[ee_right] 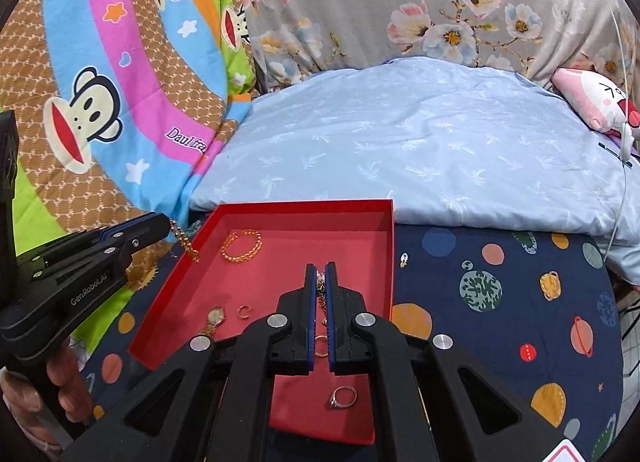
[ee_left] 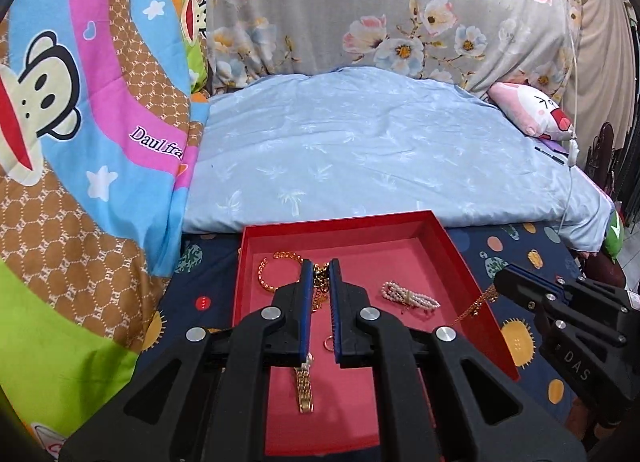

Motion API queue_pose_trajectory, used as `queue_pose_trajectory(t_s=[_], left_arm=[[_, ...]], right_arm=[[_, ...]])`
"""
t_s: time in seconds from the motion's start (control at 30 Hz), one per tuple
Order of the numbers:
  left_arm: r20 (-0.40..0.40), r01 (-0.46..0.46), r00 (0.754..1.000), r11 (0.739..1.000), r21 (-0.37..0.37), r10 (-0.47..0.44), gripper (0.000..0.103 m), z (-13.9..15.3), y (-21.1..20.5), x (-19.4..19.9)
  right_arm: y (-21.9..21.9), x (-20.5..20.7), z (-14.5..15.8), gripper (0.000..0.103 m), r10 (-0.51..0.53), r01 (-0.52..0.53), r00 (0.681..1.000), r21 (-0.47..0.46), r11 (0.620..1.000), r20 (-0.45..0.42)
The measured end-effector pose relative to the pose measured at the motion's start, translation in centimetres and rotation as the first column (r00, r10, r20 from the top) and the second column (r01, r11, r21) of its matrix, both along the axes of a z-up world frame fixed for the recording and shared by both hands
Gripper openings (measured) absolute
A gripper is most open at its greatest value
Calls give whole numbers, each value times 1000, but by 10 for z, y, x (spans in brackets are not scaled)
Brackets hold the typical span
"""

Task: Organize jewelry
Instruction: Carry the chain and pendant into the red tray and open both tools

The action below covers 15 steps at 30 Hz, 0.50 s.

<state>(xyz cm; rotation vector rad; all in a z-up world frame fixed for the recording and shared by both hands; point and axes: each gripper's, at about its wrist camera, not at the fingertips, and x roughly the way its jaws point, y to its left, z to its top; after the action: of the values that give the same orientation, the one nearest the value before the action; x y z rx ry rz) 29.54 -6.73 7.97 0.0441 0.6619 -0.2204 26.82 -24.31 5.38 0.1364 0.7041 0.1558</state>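
A shallow red box (ee_left: 340, 220) lies on a navy planet-print sheet. Inside it are a gold bracelet (ee_left: 265, 274), a pearl bracelet (ee_left: 408, 296), a gold watch (ee_left: 305, 386) and a small ring (ee_left: 328, 342). My left gripper (ee_left: 320, 262) hovers over the box, shut on a gold chain (ee_left: 320, 282) that dangles between its pads. At the box's right rim my right gripper (ee_left: 500, 276) is shut on a thin gold chain (ee_left: 478, 302). In the right wrist view the right gripper (ee_right: 319, 265) pinches that chain (ee_right: 320, 286) above a silver ring (ee_right: 343, 397). Whether both hold one chain I cannot tell.
A light blue duvet (ee_left: 360, 149) lies just behind the box. A cartoon monkey blanket (ee_left: 80, 121) rises on the left and floral fabric (ee_left: 360, 1) at the back. A pink plush pillow (ee_left: 532, 109) and a white cable (ee_left: 572, 149) sit far right. A hand (ee_right: 52, 382) grips the left handle.
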Motion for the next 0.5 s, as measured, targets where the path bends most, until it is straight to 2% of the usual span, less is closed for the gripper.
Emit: queue_pose_trajectory(t_s=[0.33, 0.4, 0.5], left_arm=[[-38, -20, 999, 1000, 6, 20, 8, -22, -4, 35], [-14, -39, 999, 999, 19, 39, 10, -22, -5, 34], [-4, -47, 999, 999, 27, 47, 19, -20, -5, 32]], right_arm=[[-2, 26, -26, 4, -4, 4, 999, -7, 1000, -41], [-2, 23, -25, 7, -15, 15, 1000, -15, 1000, -25], [-3, 20, -23, 8, -18, 18, 1000, -7, 1000, -18]])
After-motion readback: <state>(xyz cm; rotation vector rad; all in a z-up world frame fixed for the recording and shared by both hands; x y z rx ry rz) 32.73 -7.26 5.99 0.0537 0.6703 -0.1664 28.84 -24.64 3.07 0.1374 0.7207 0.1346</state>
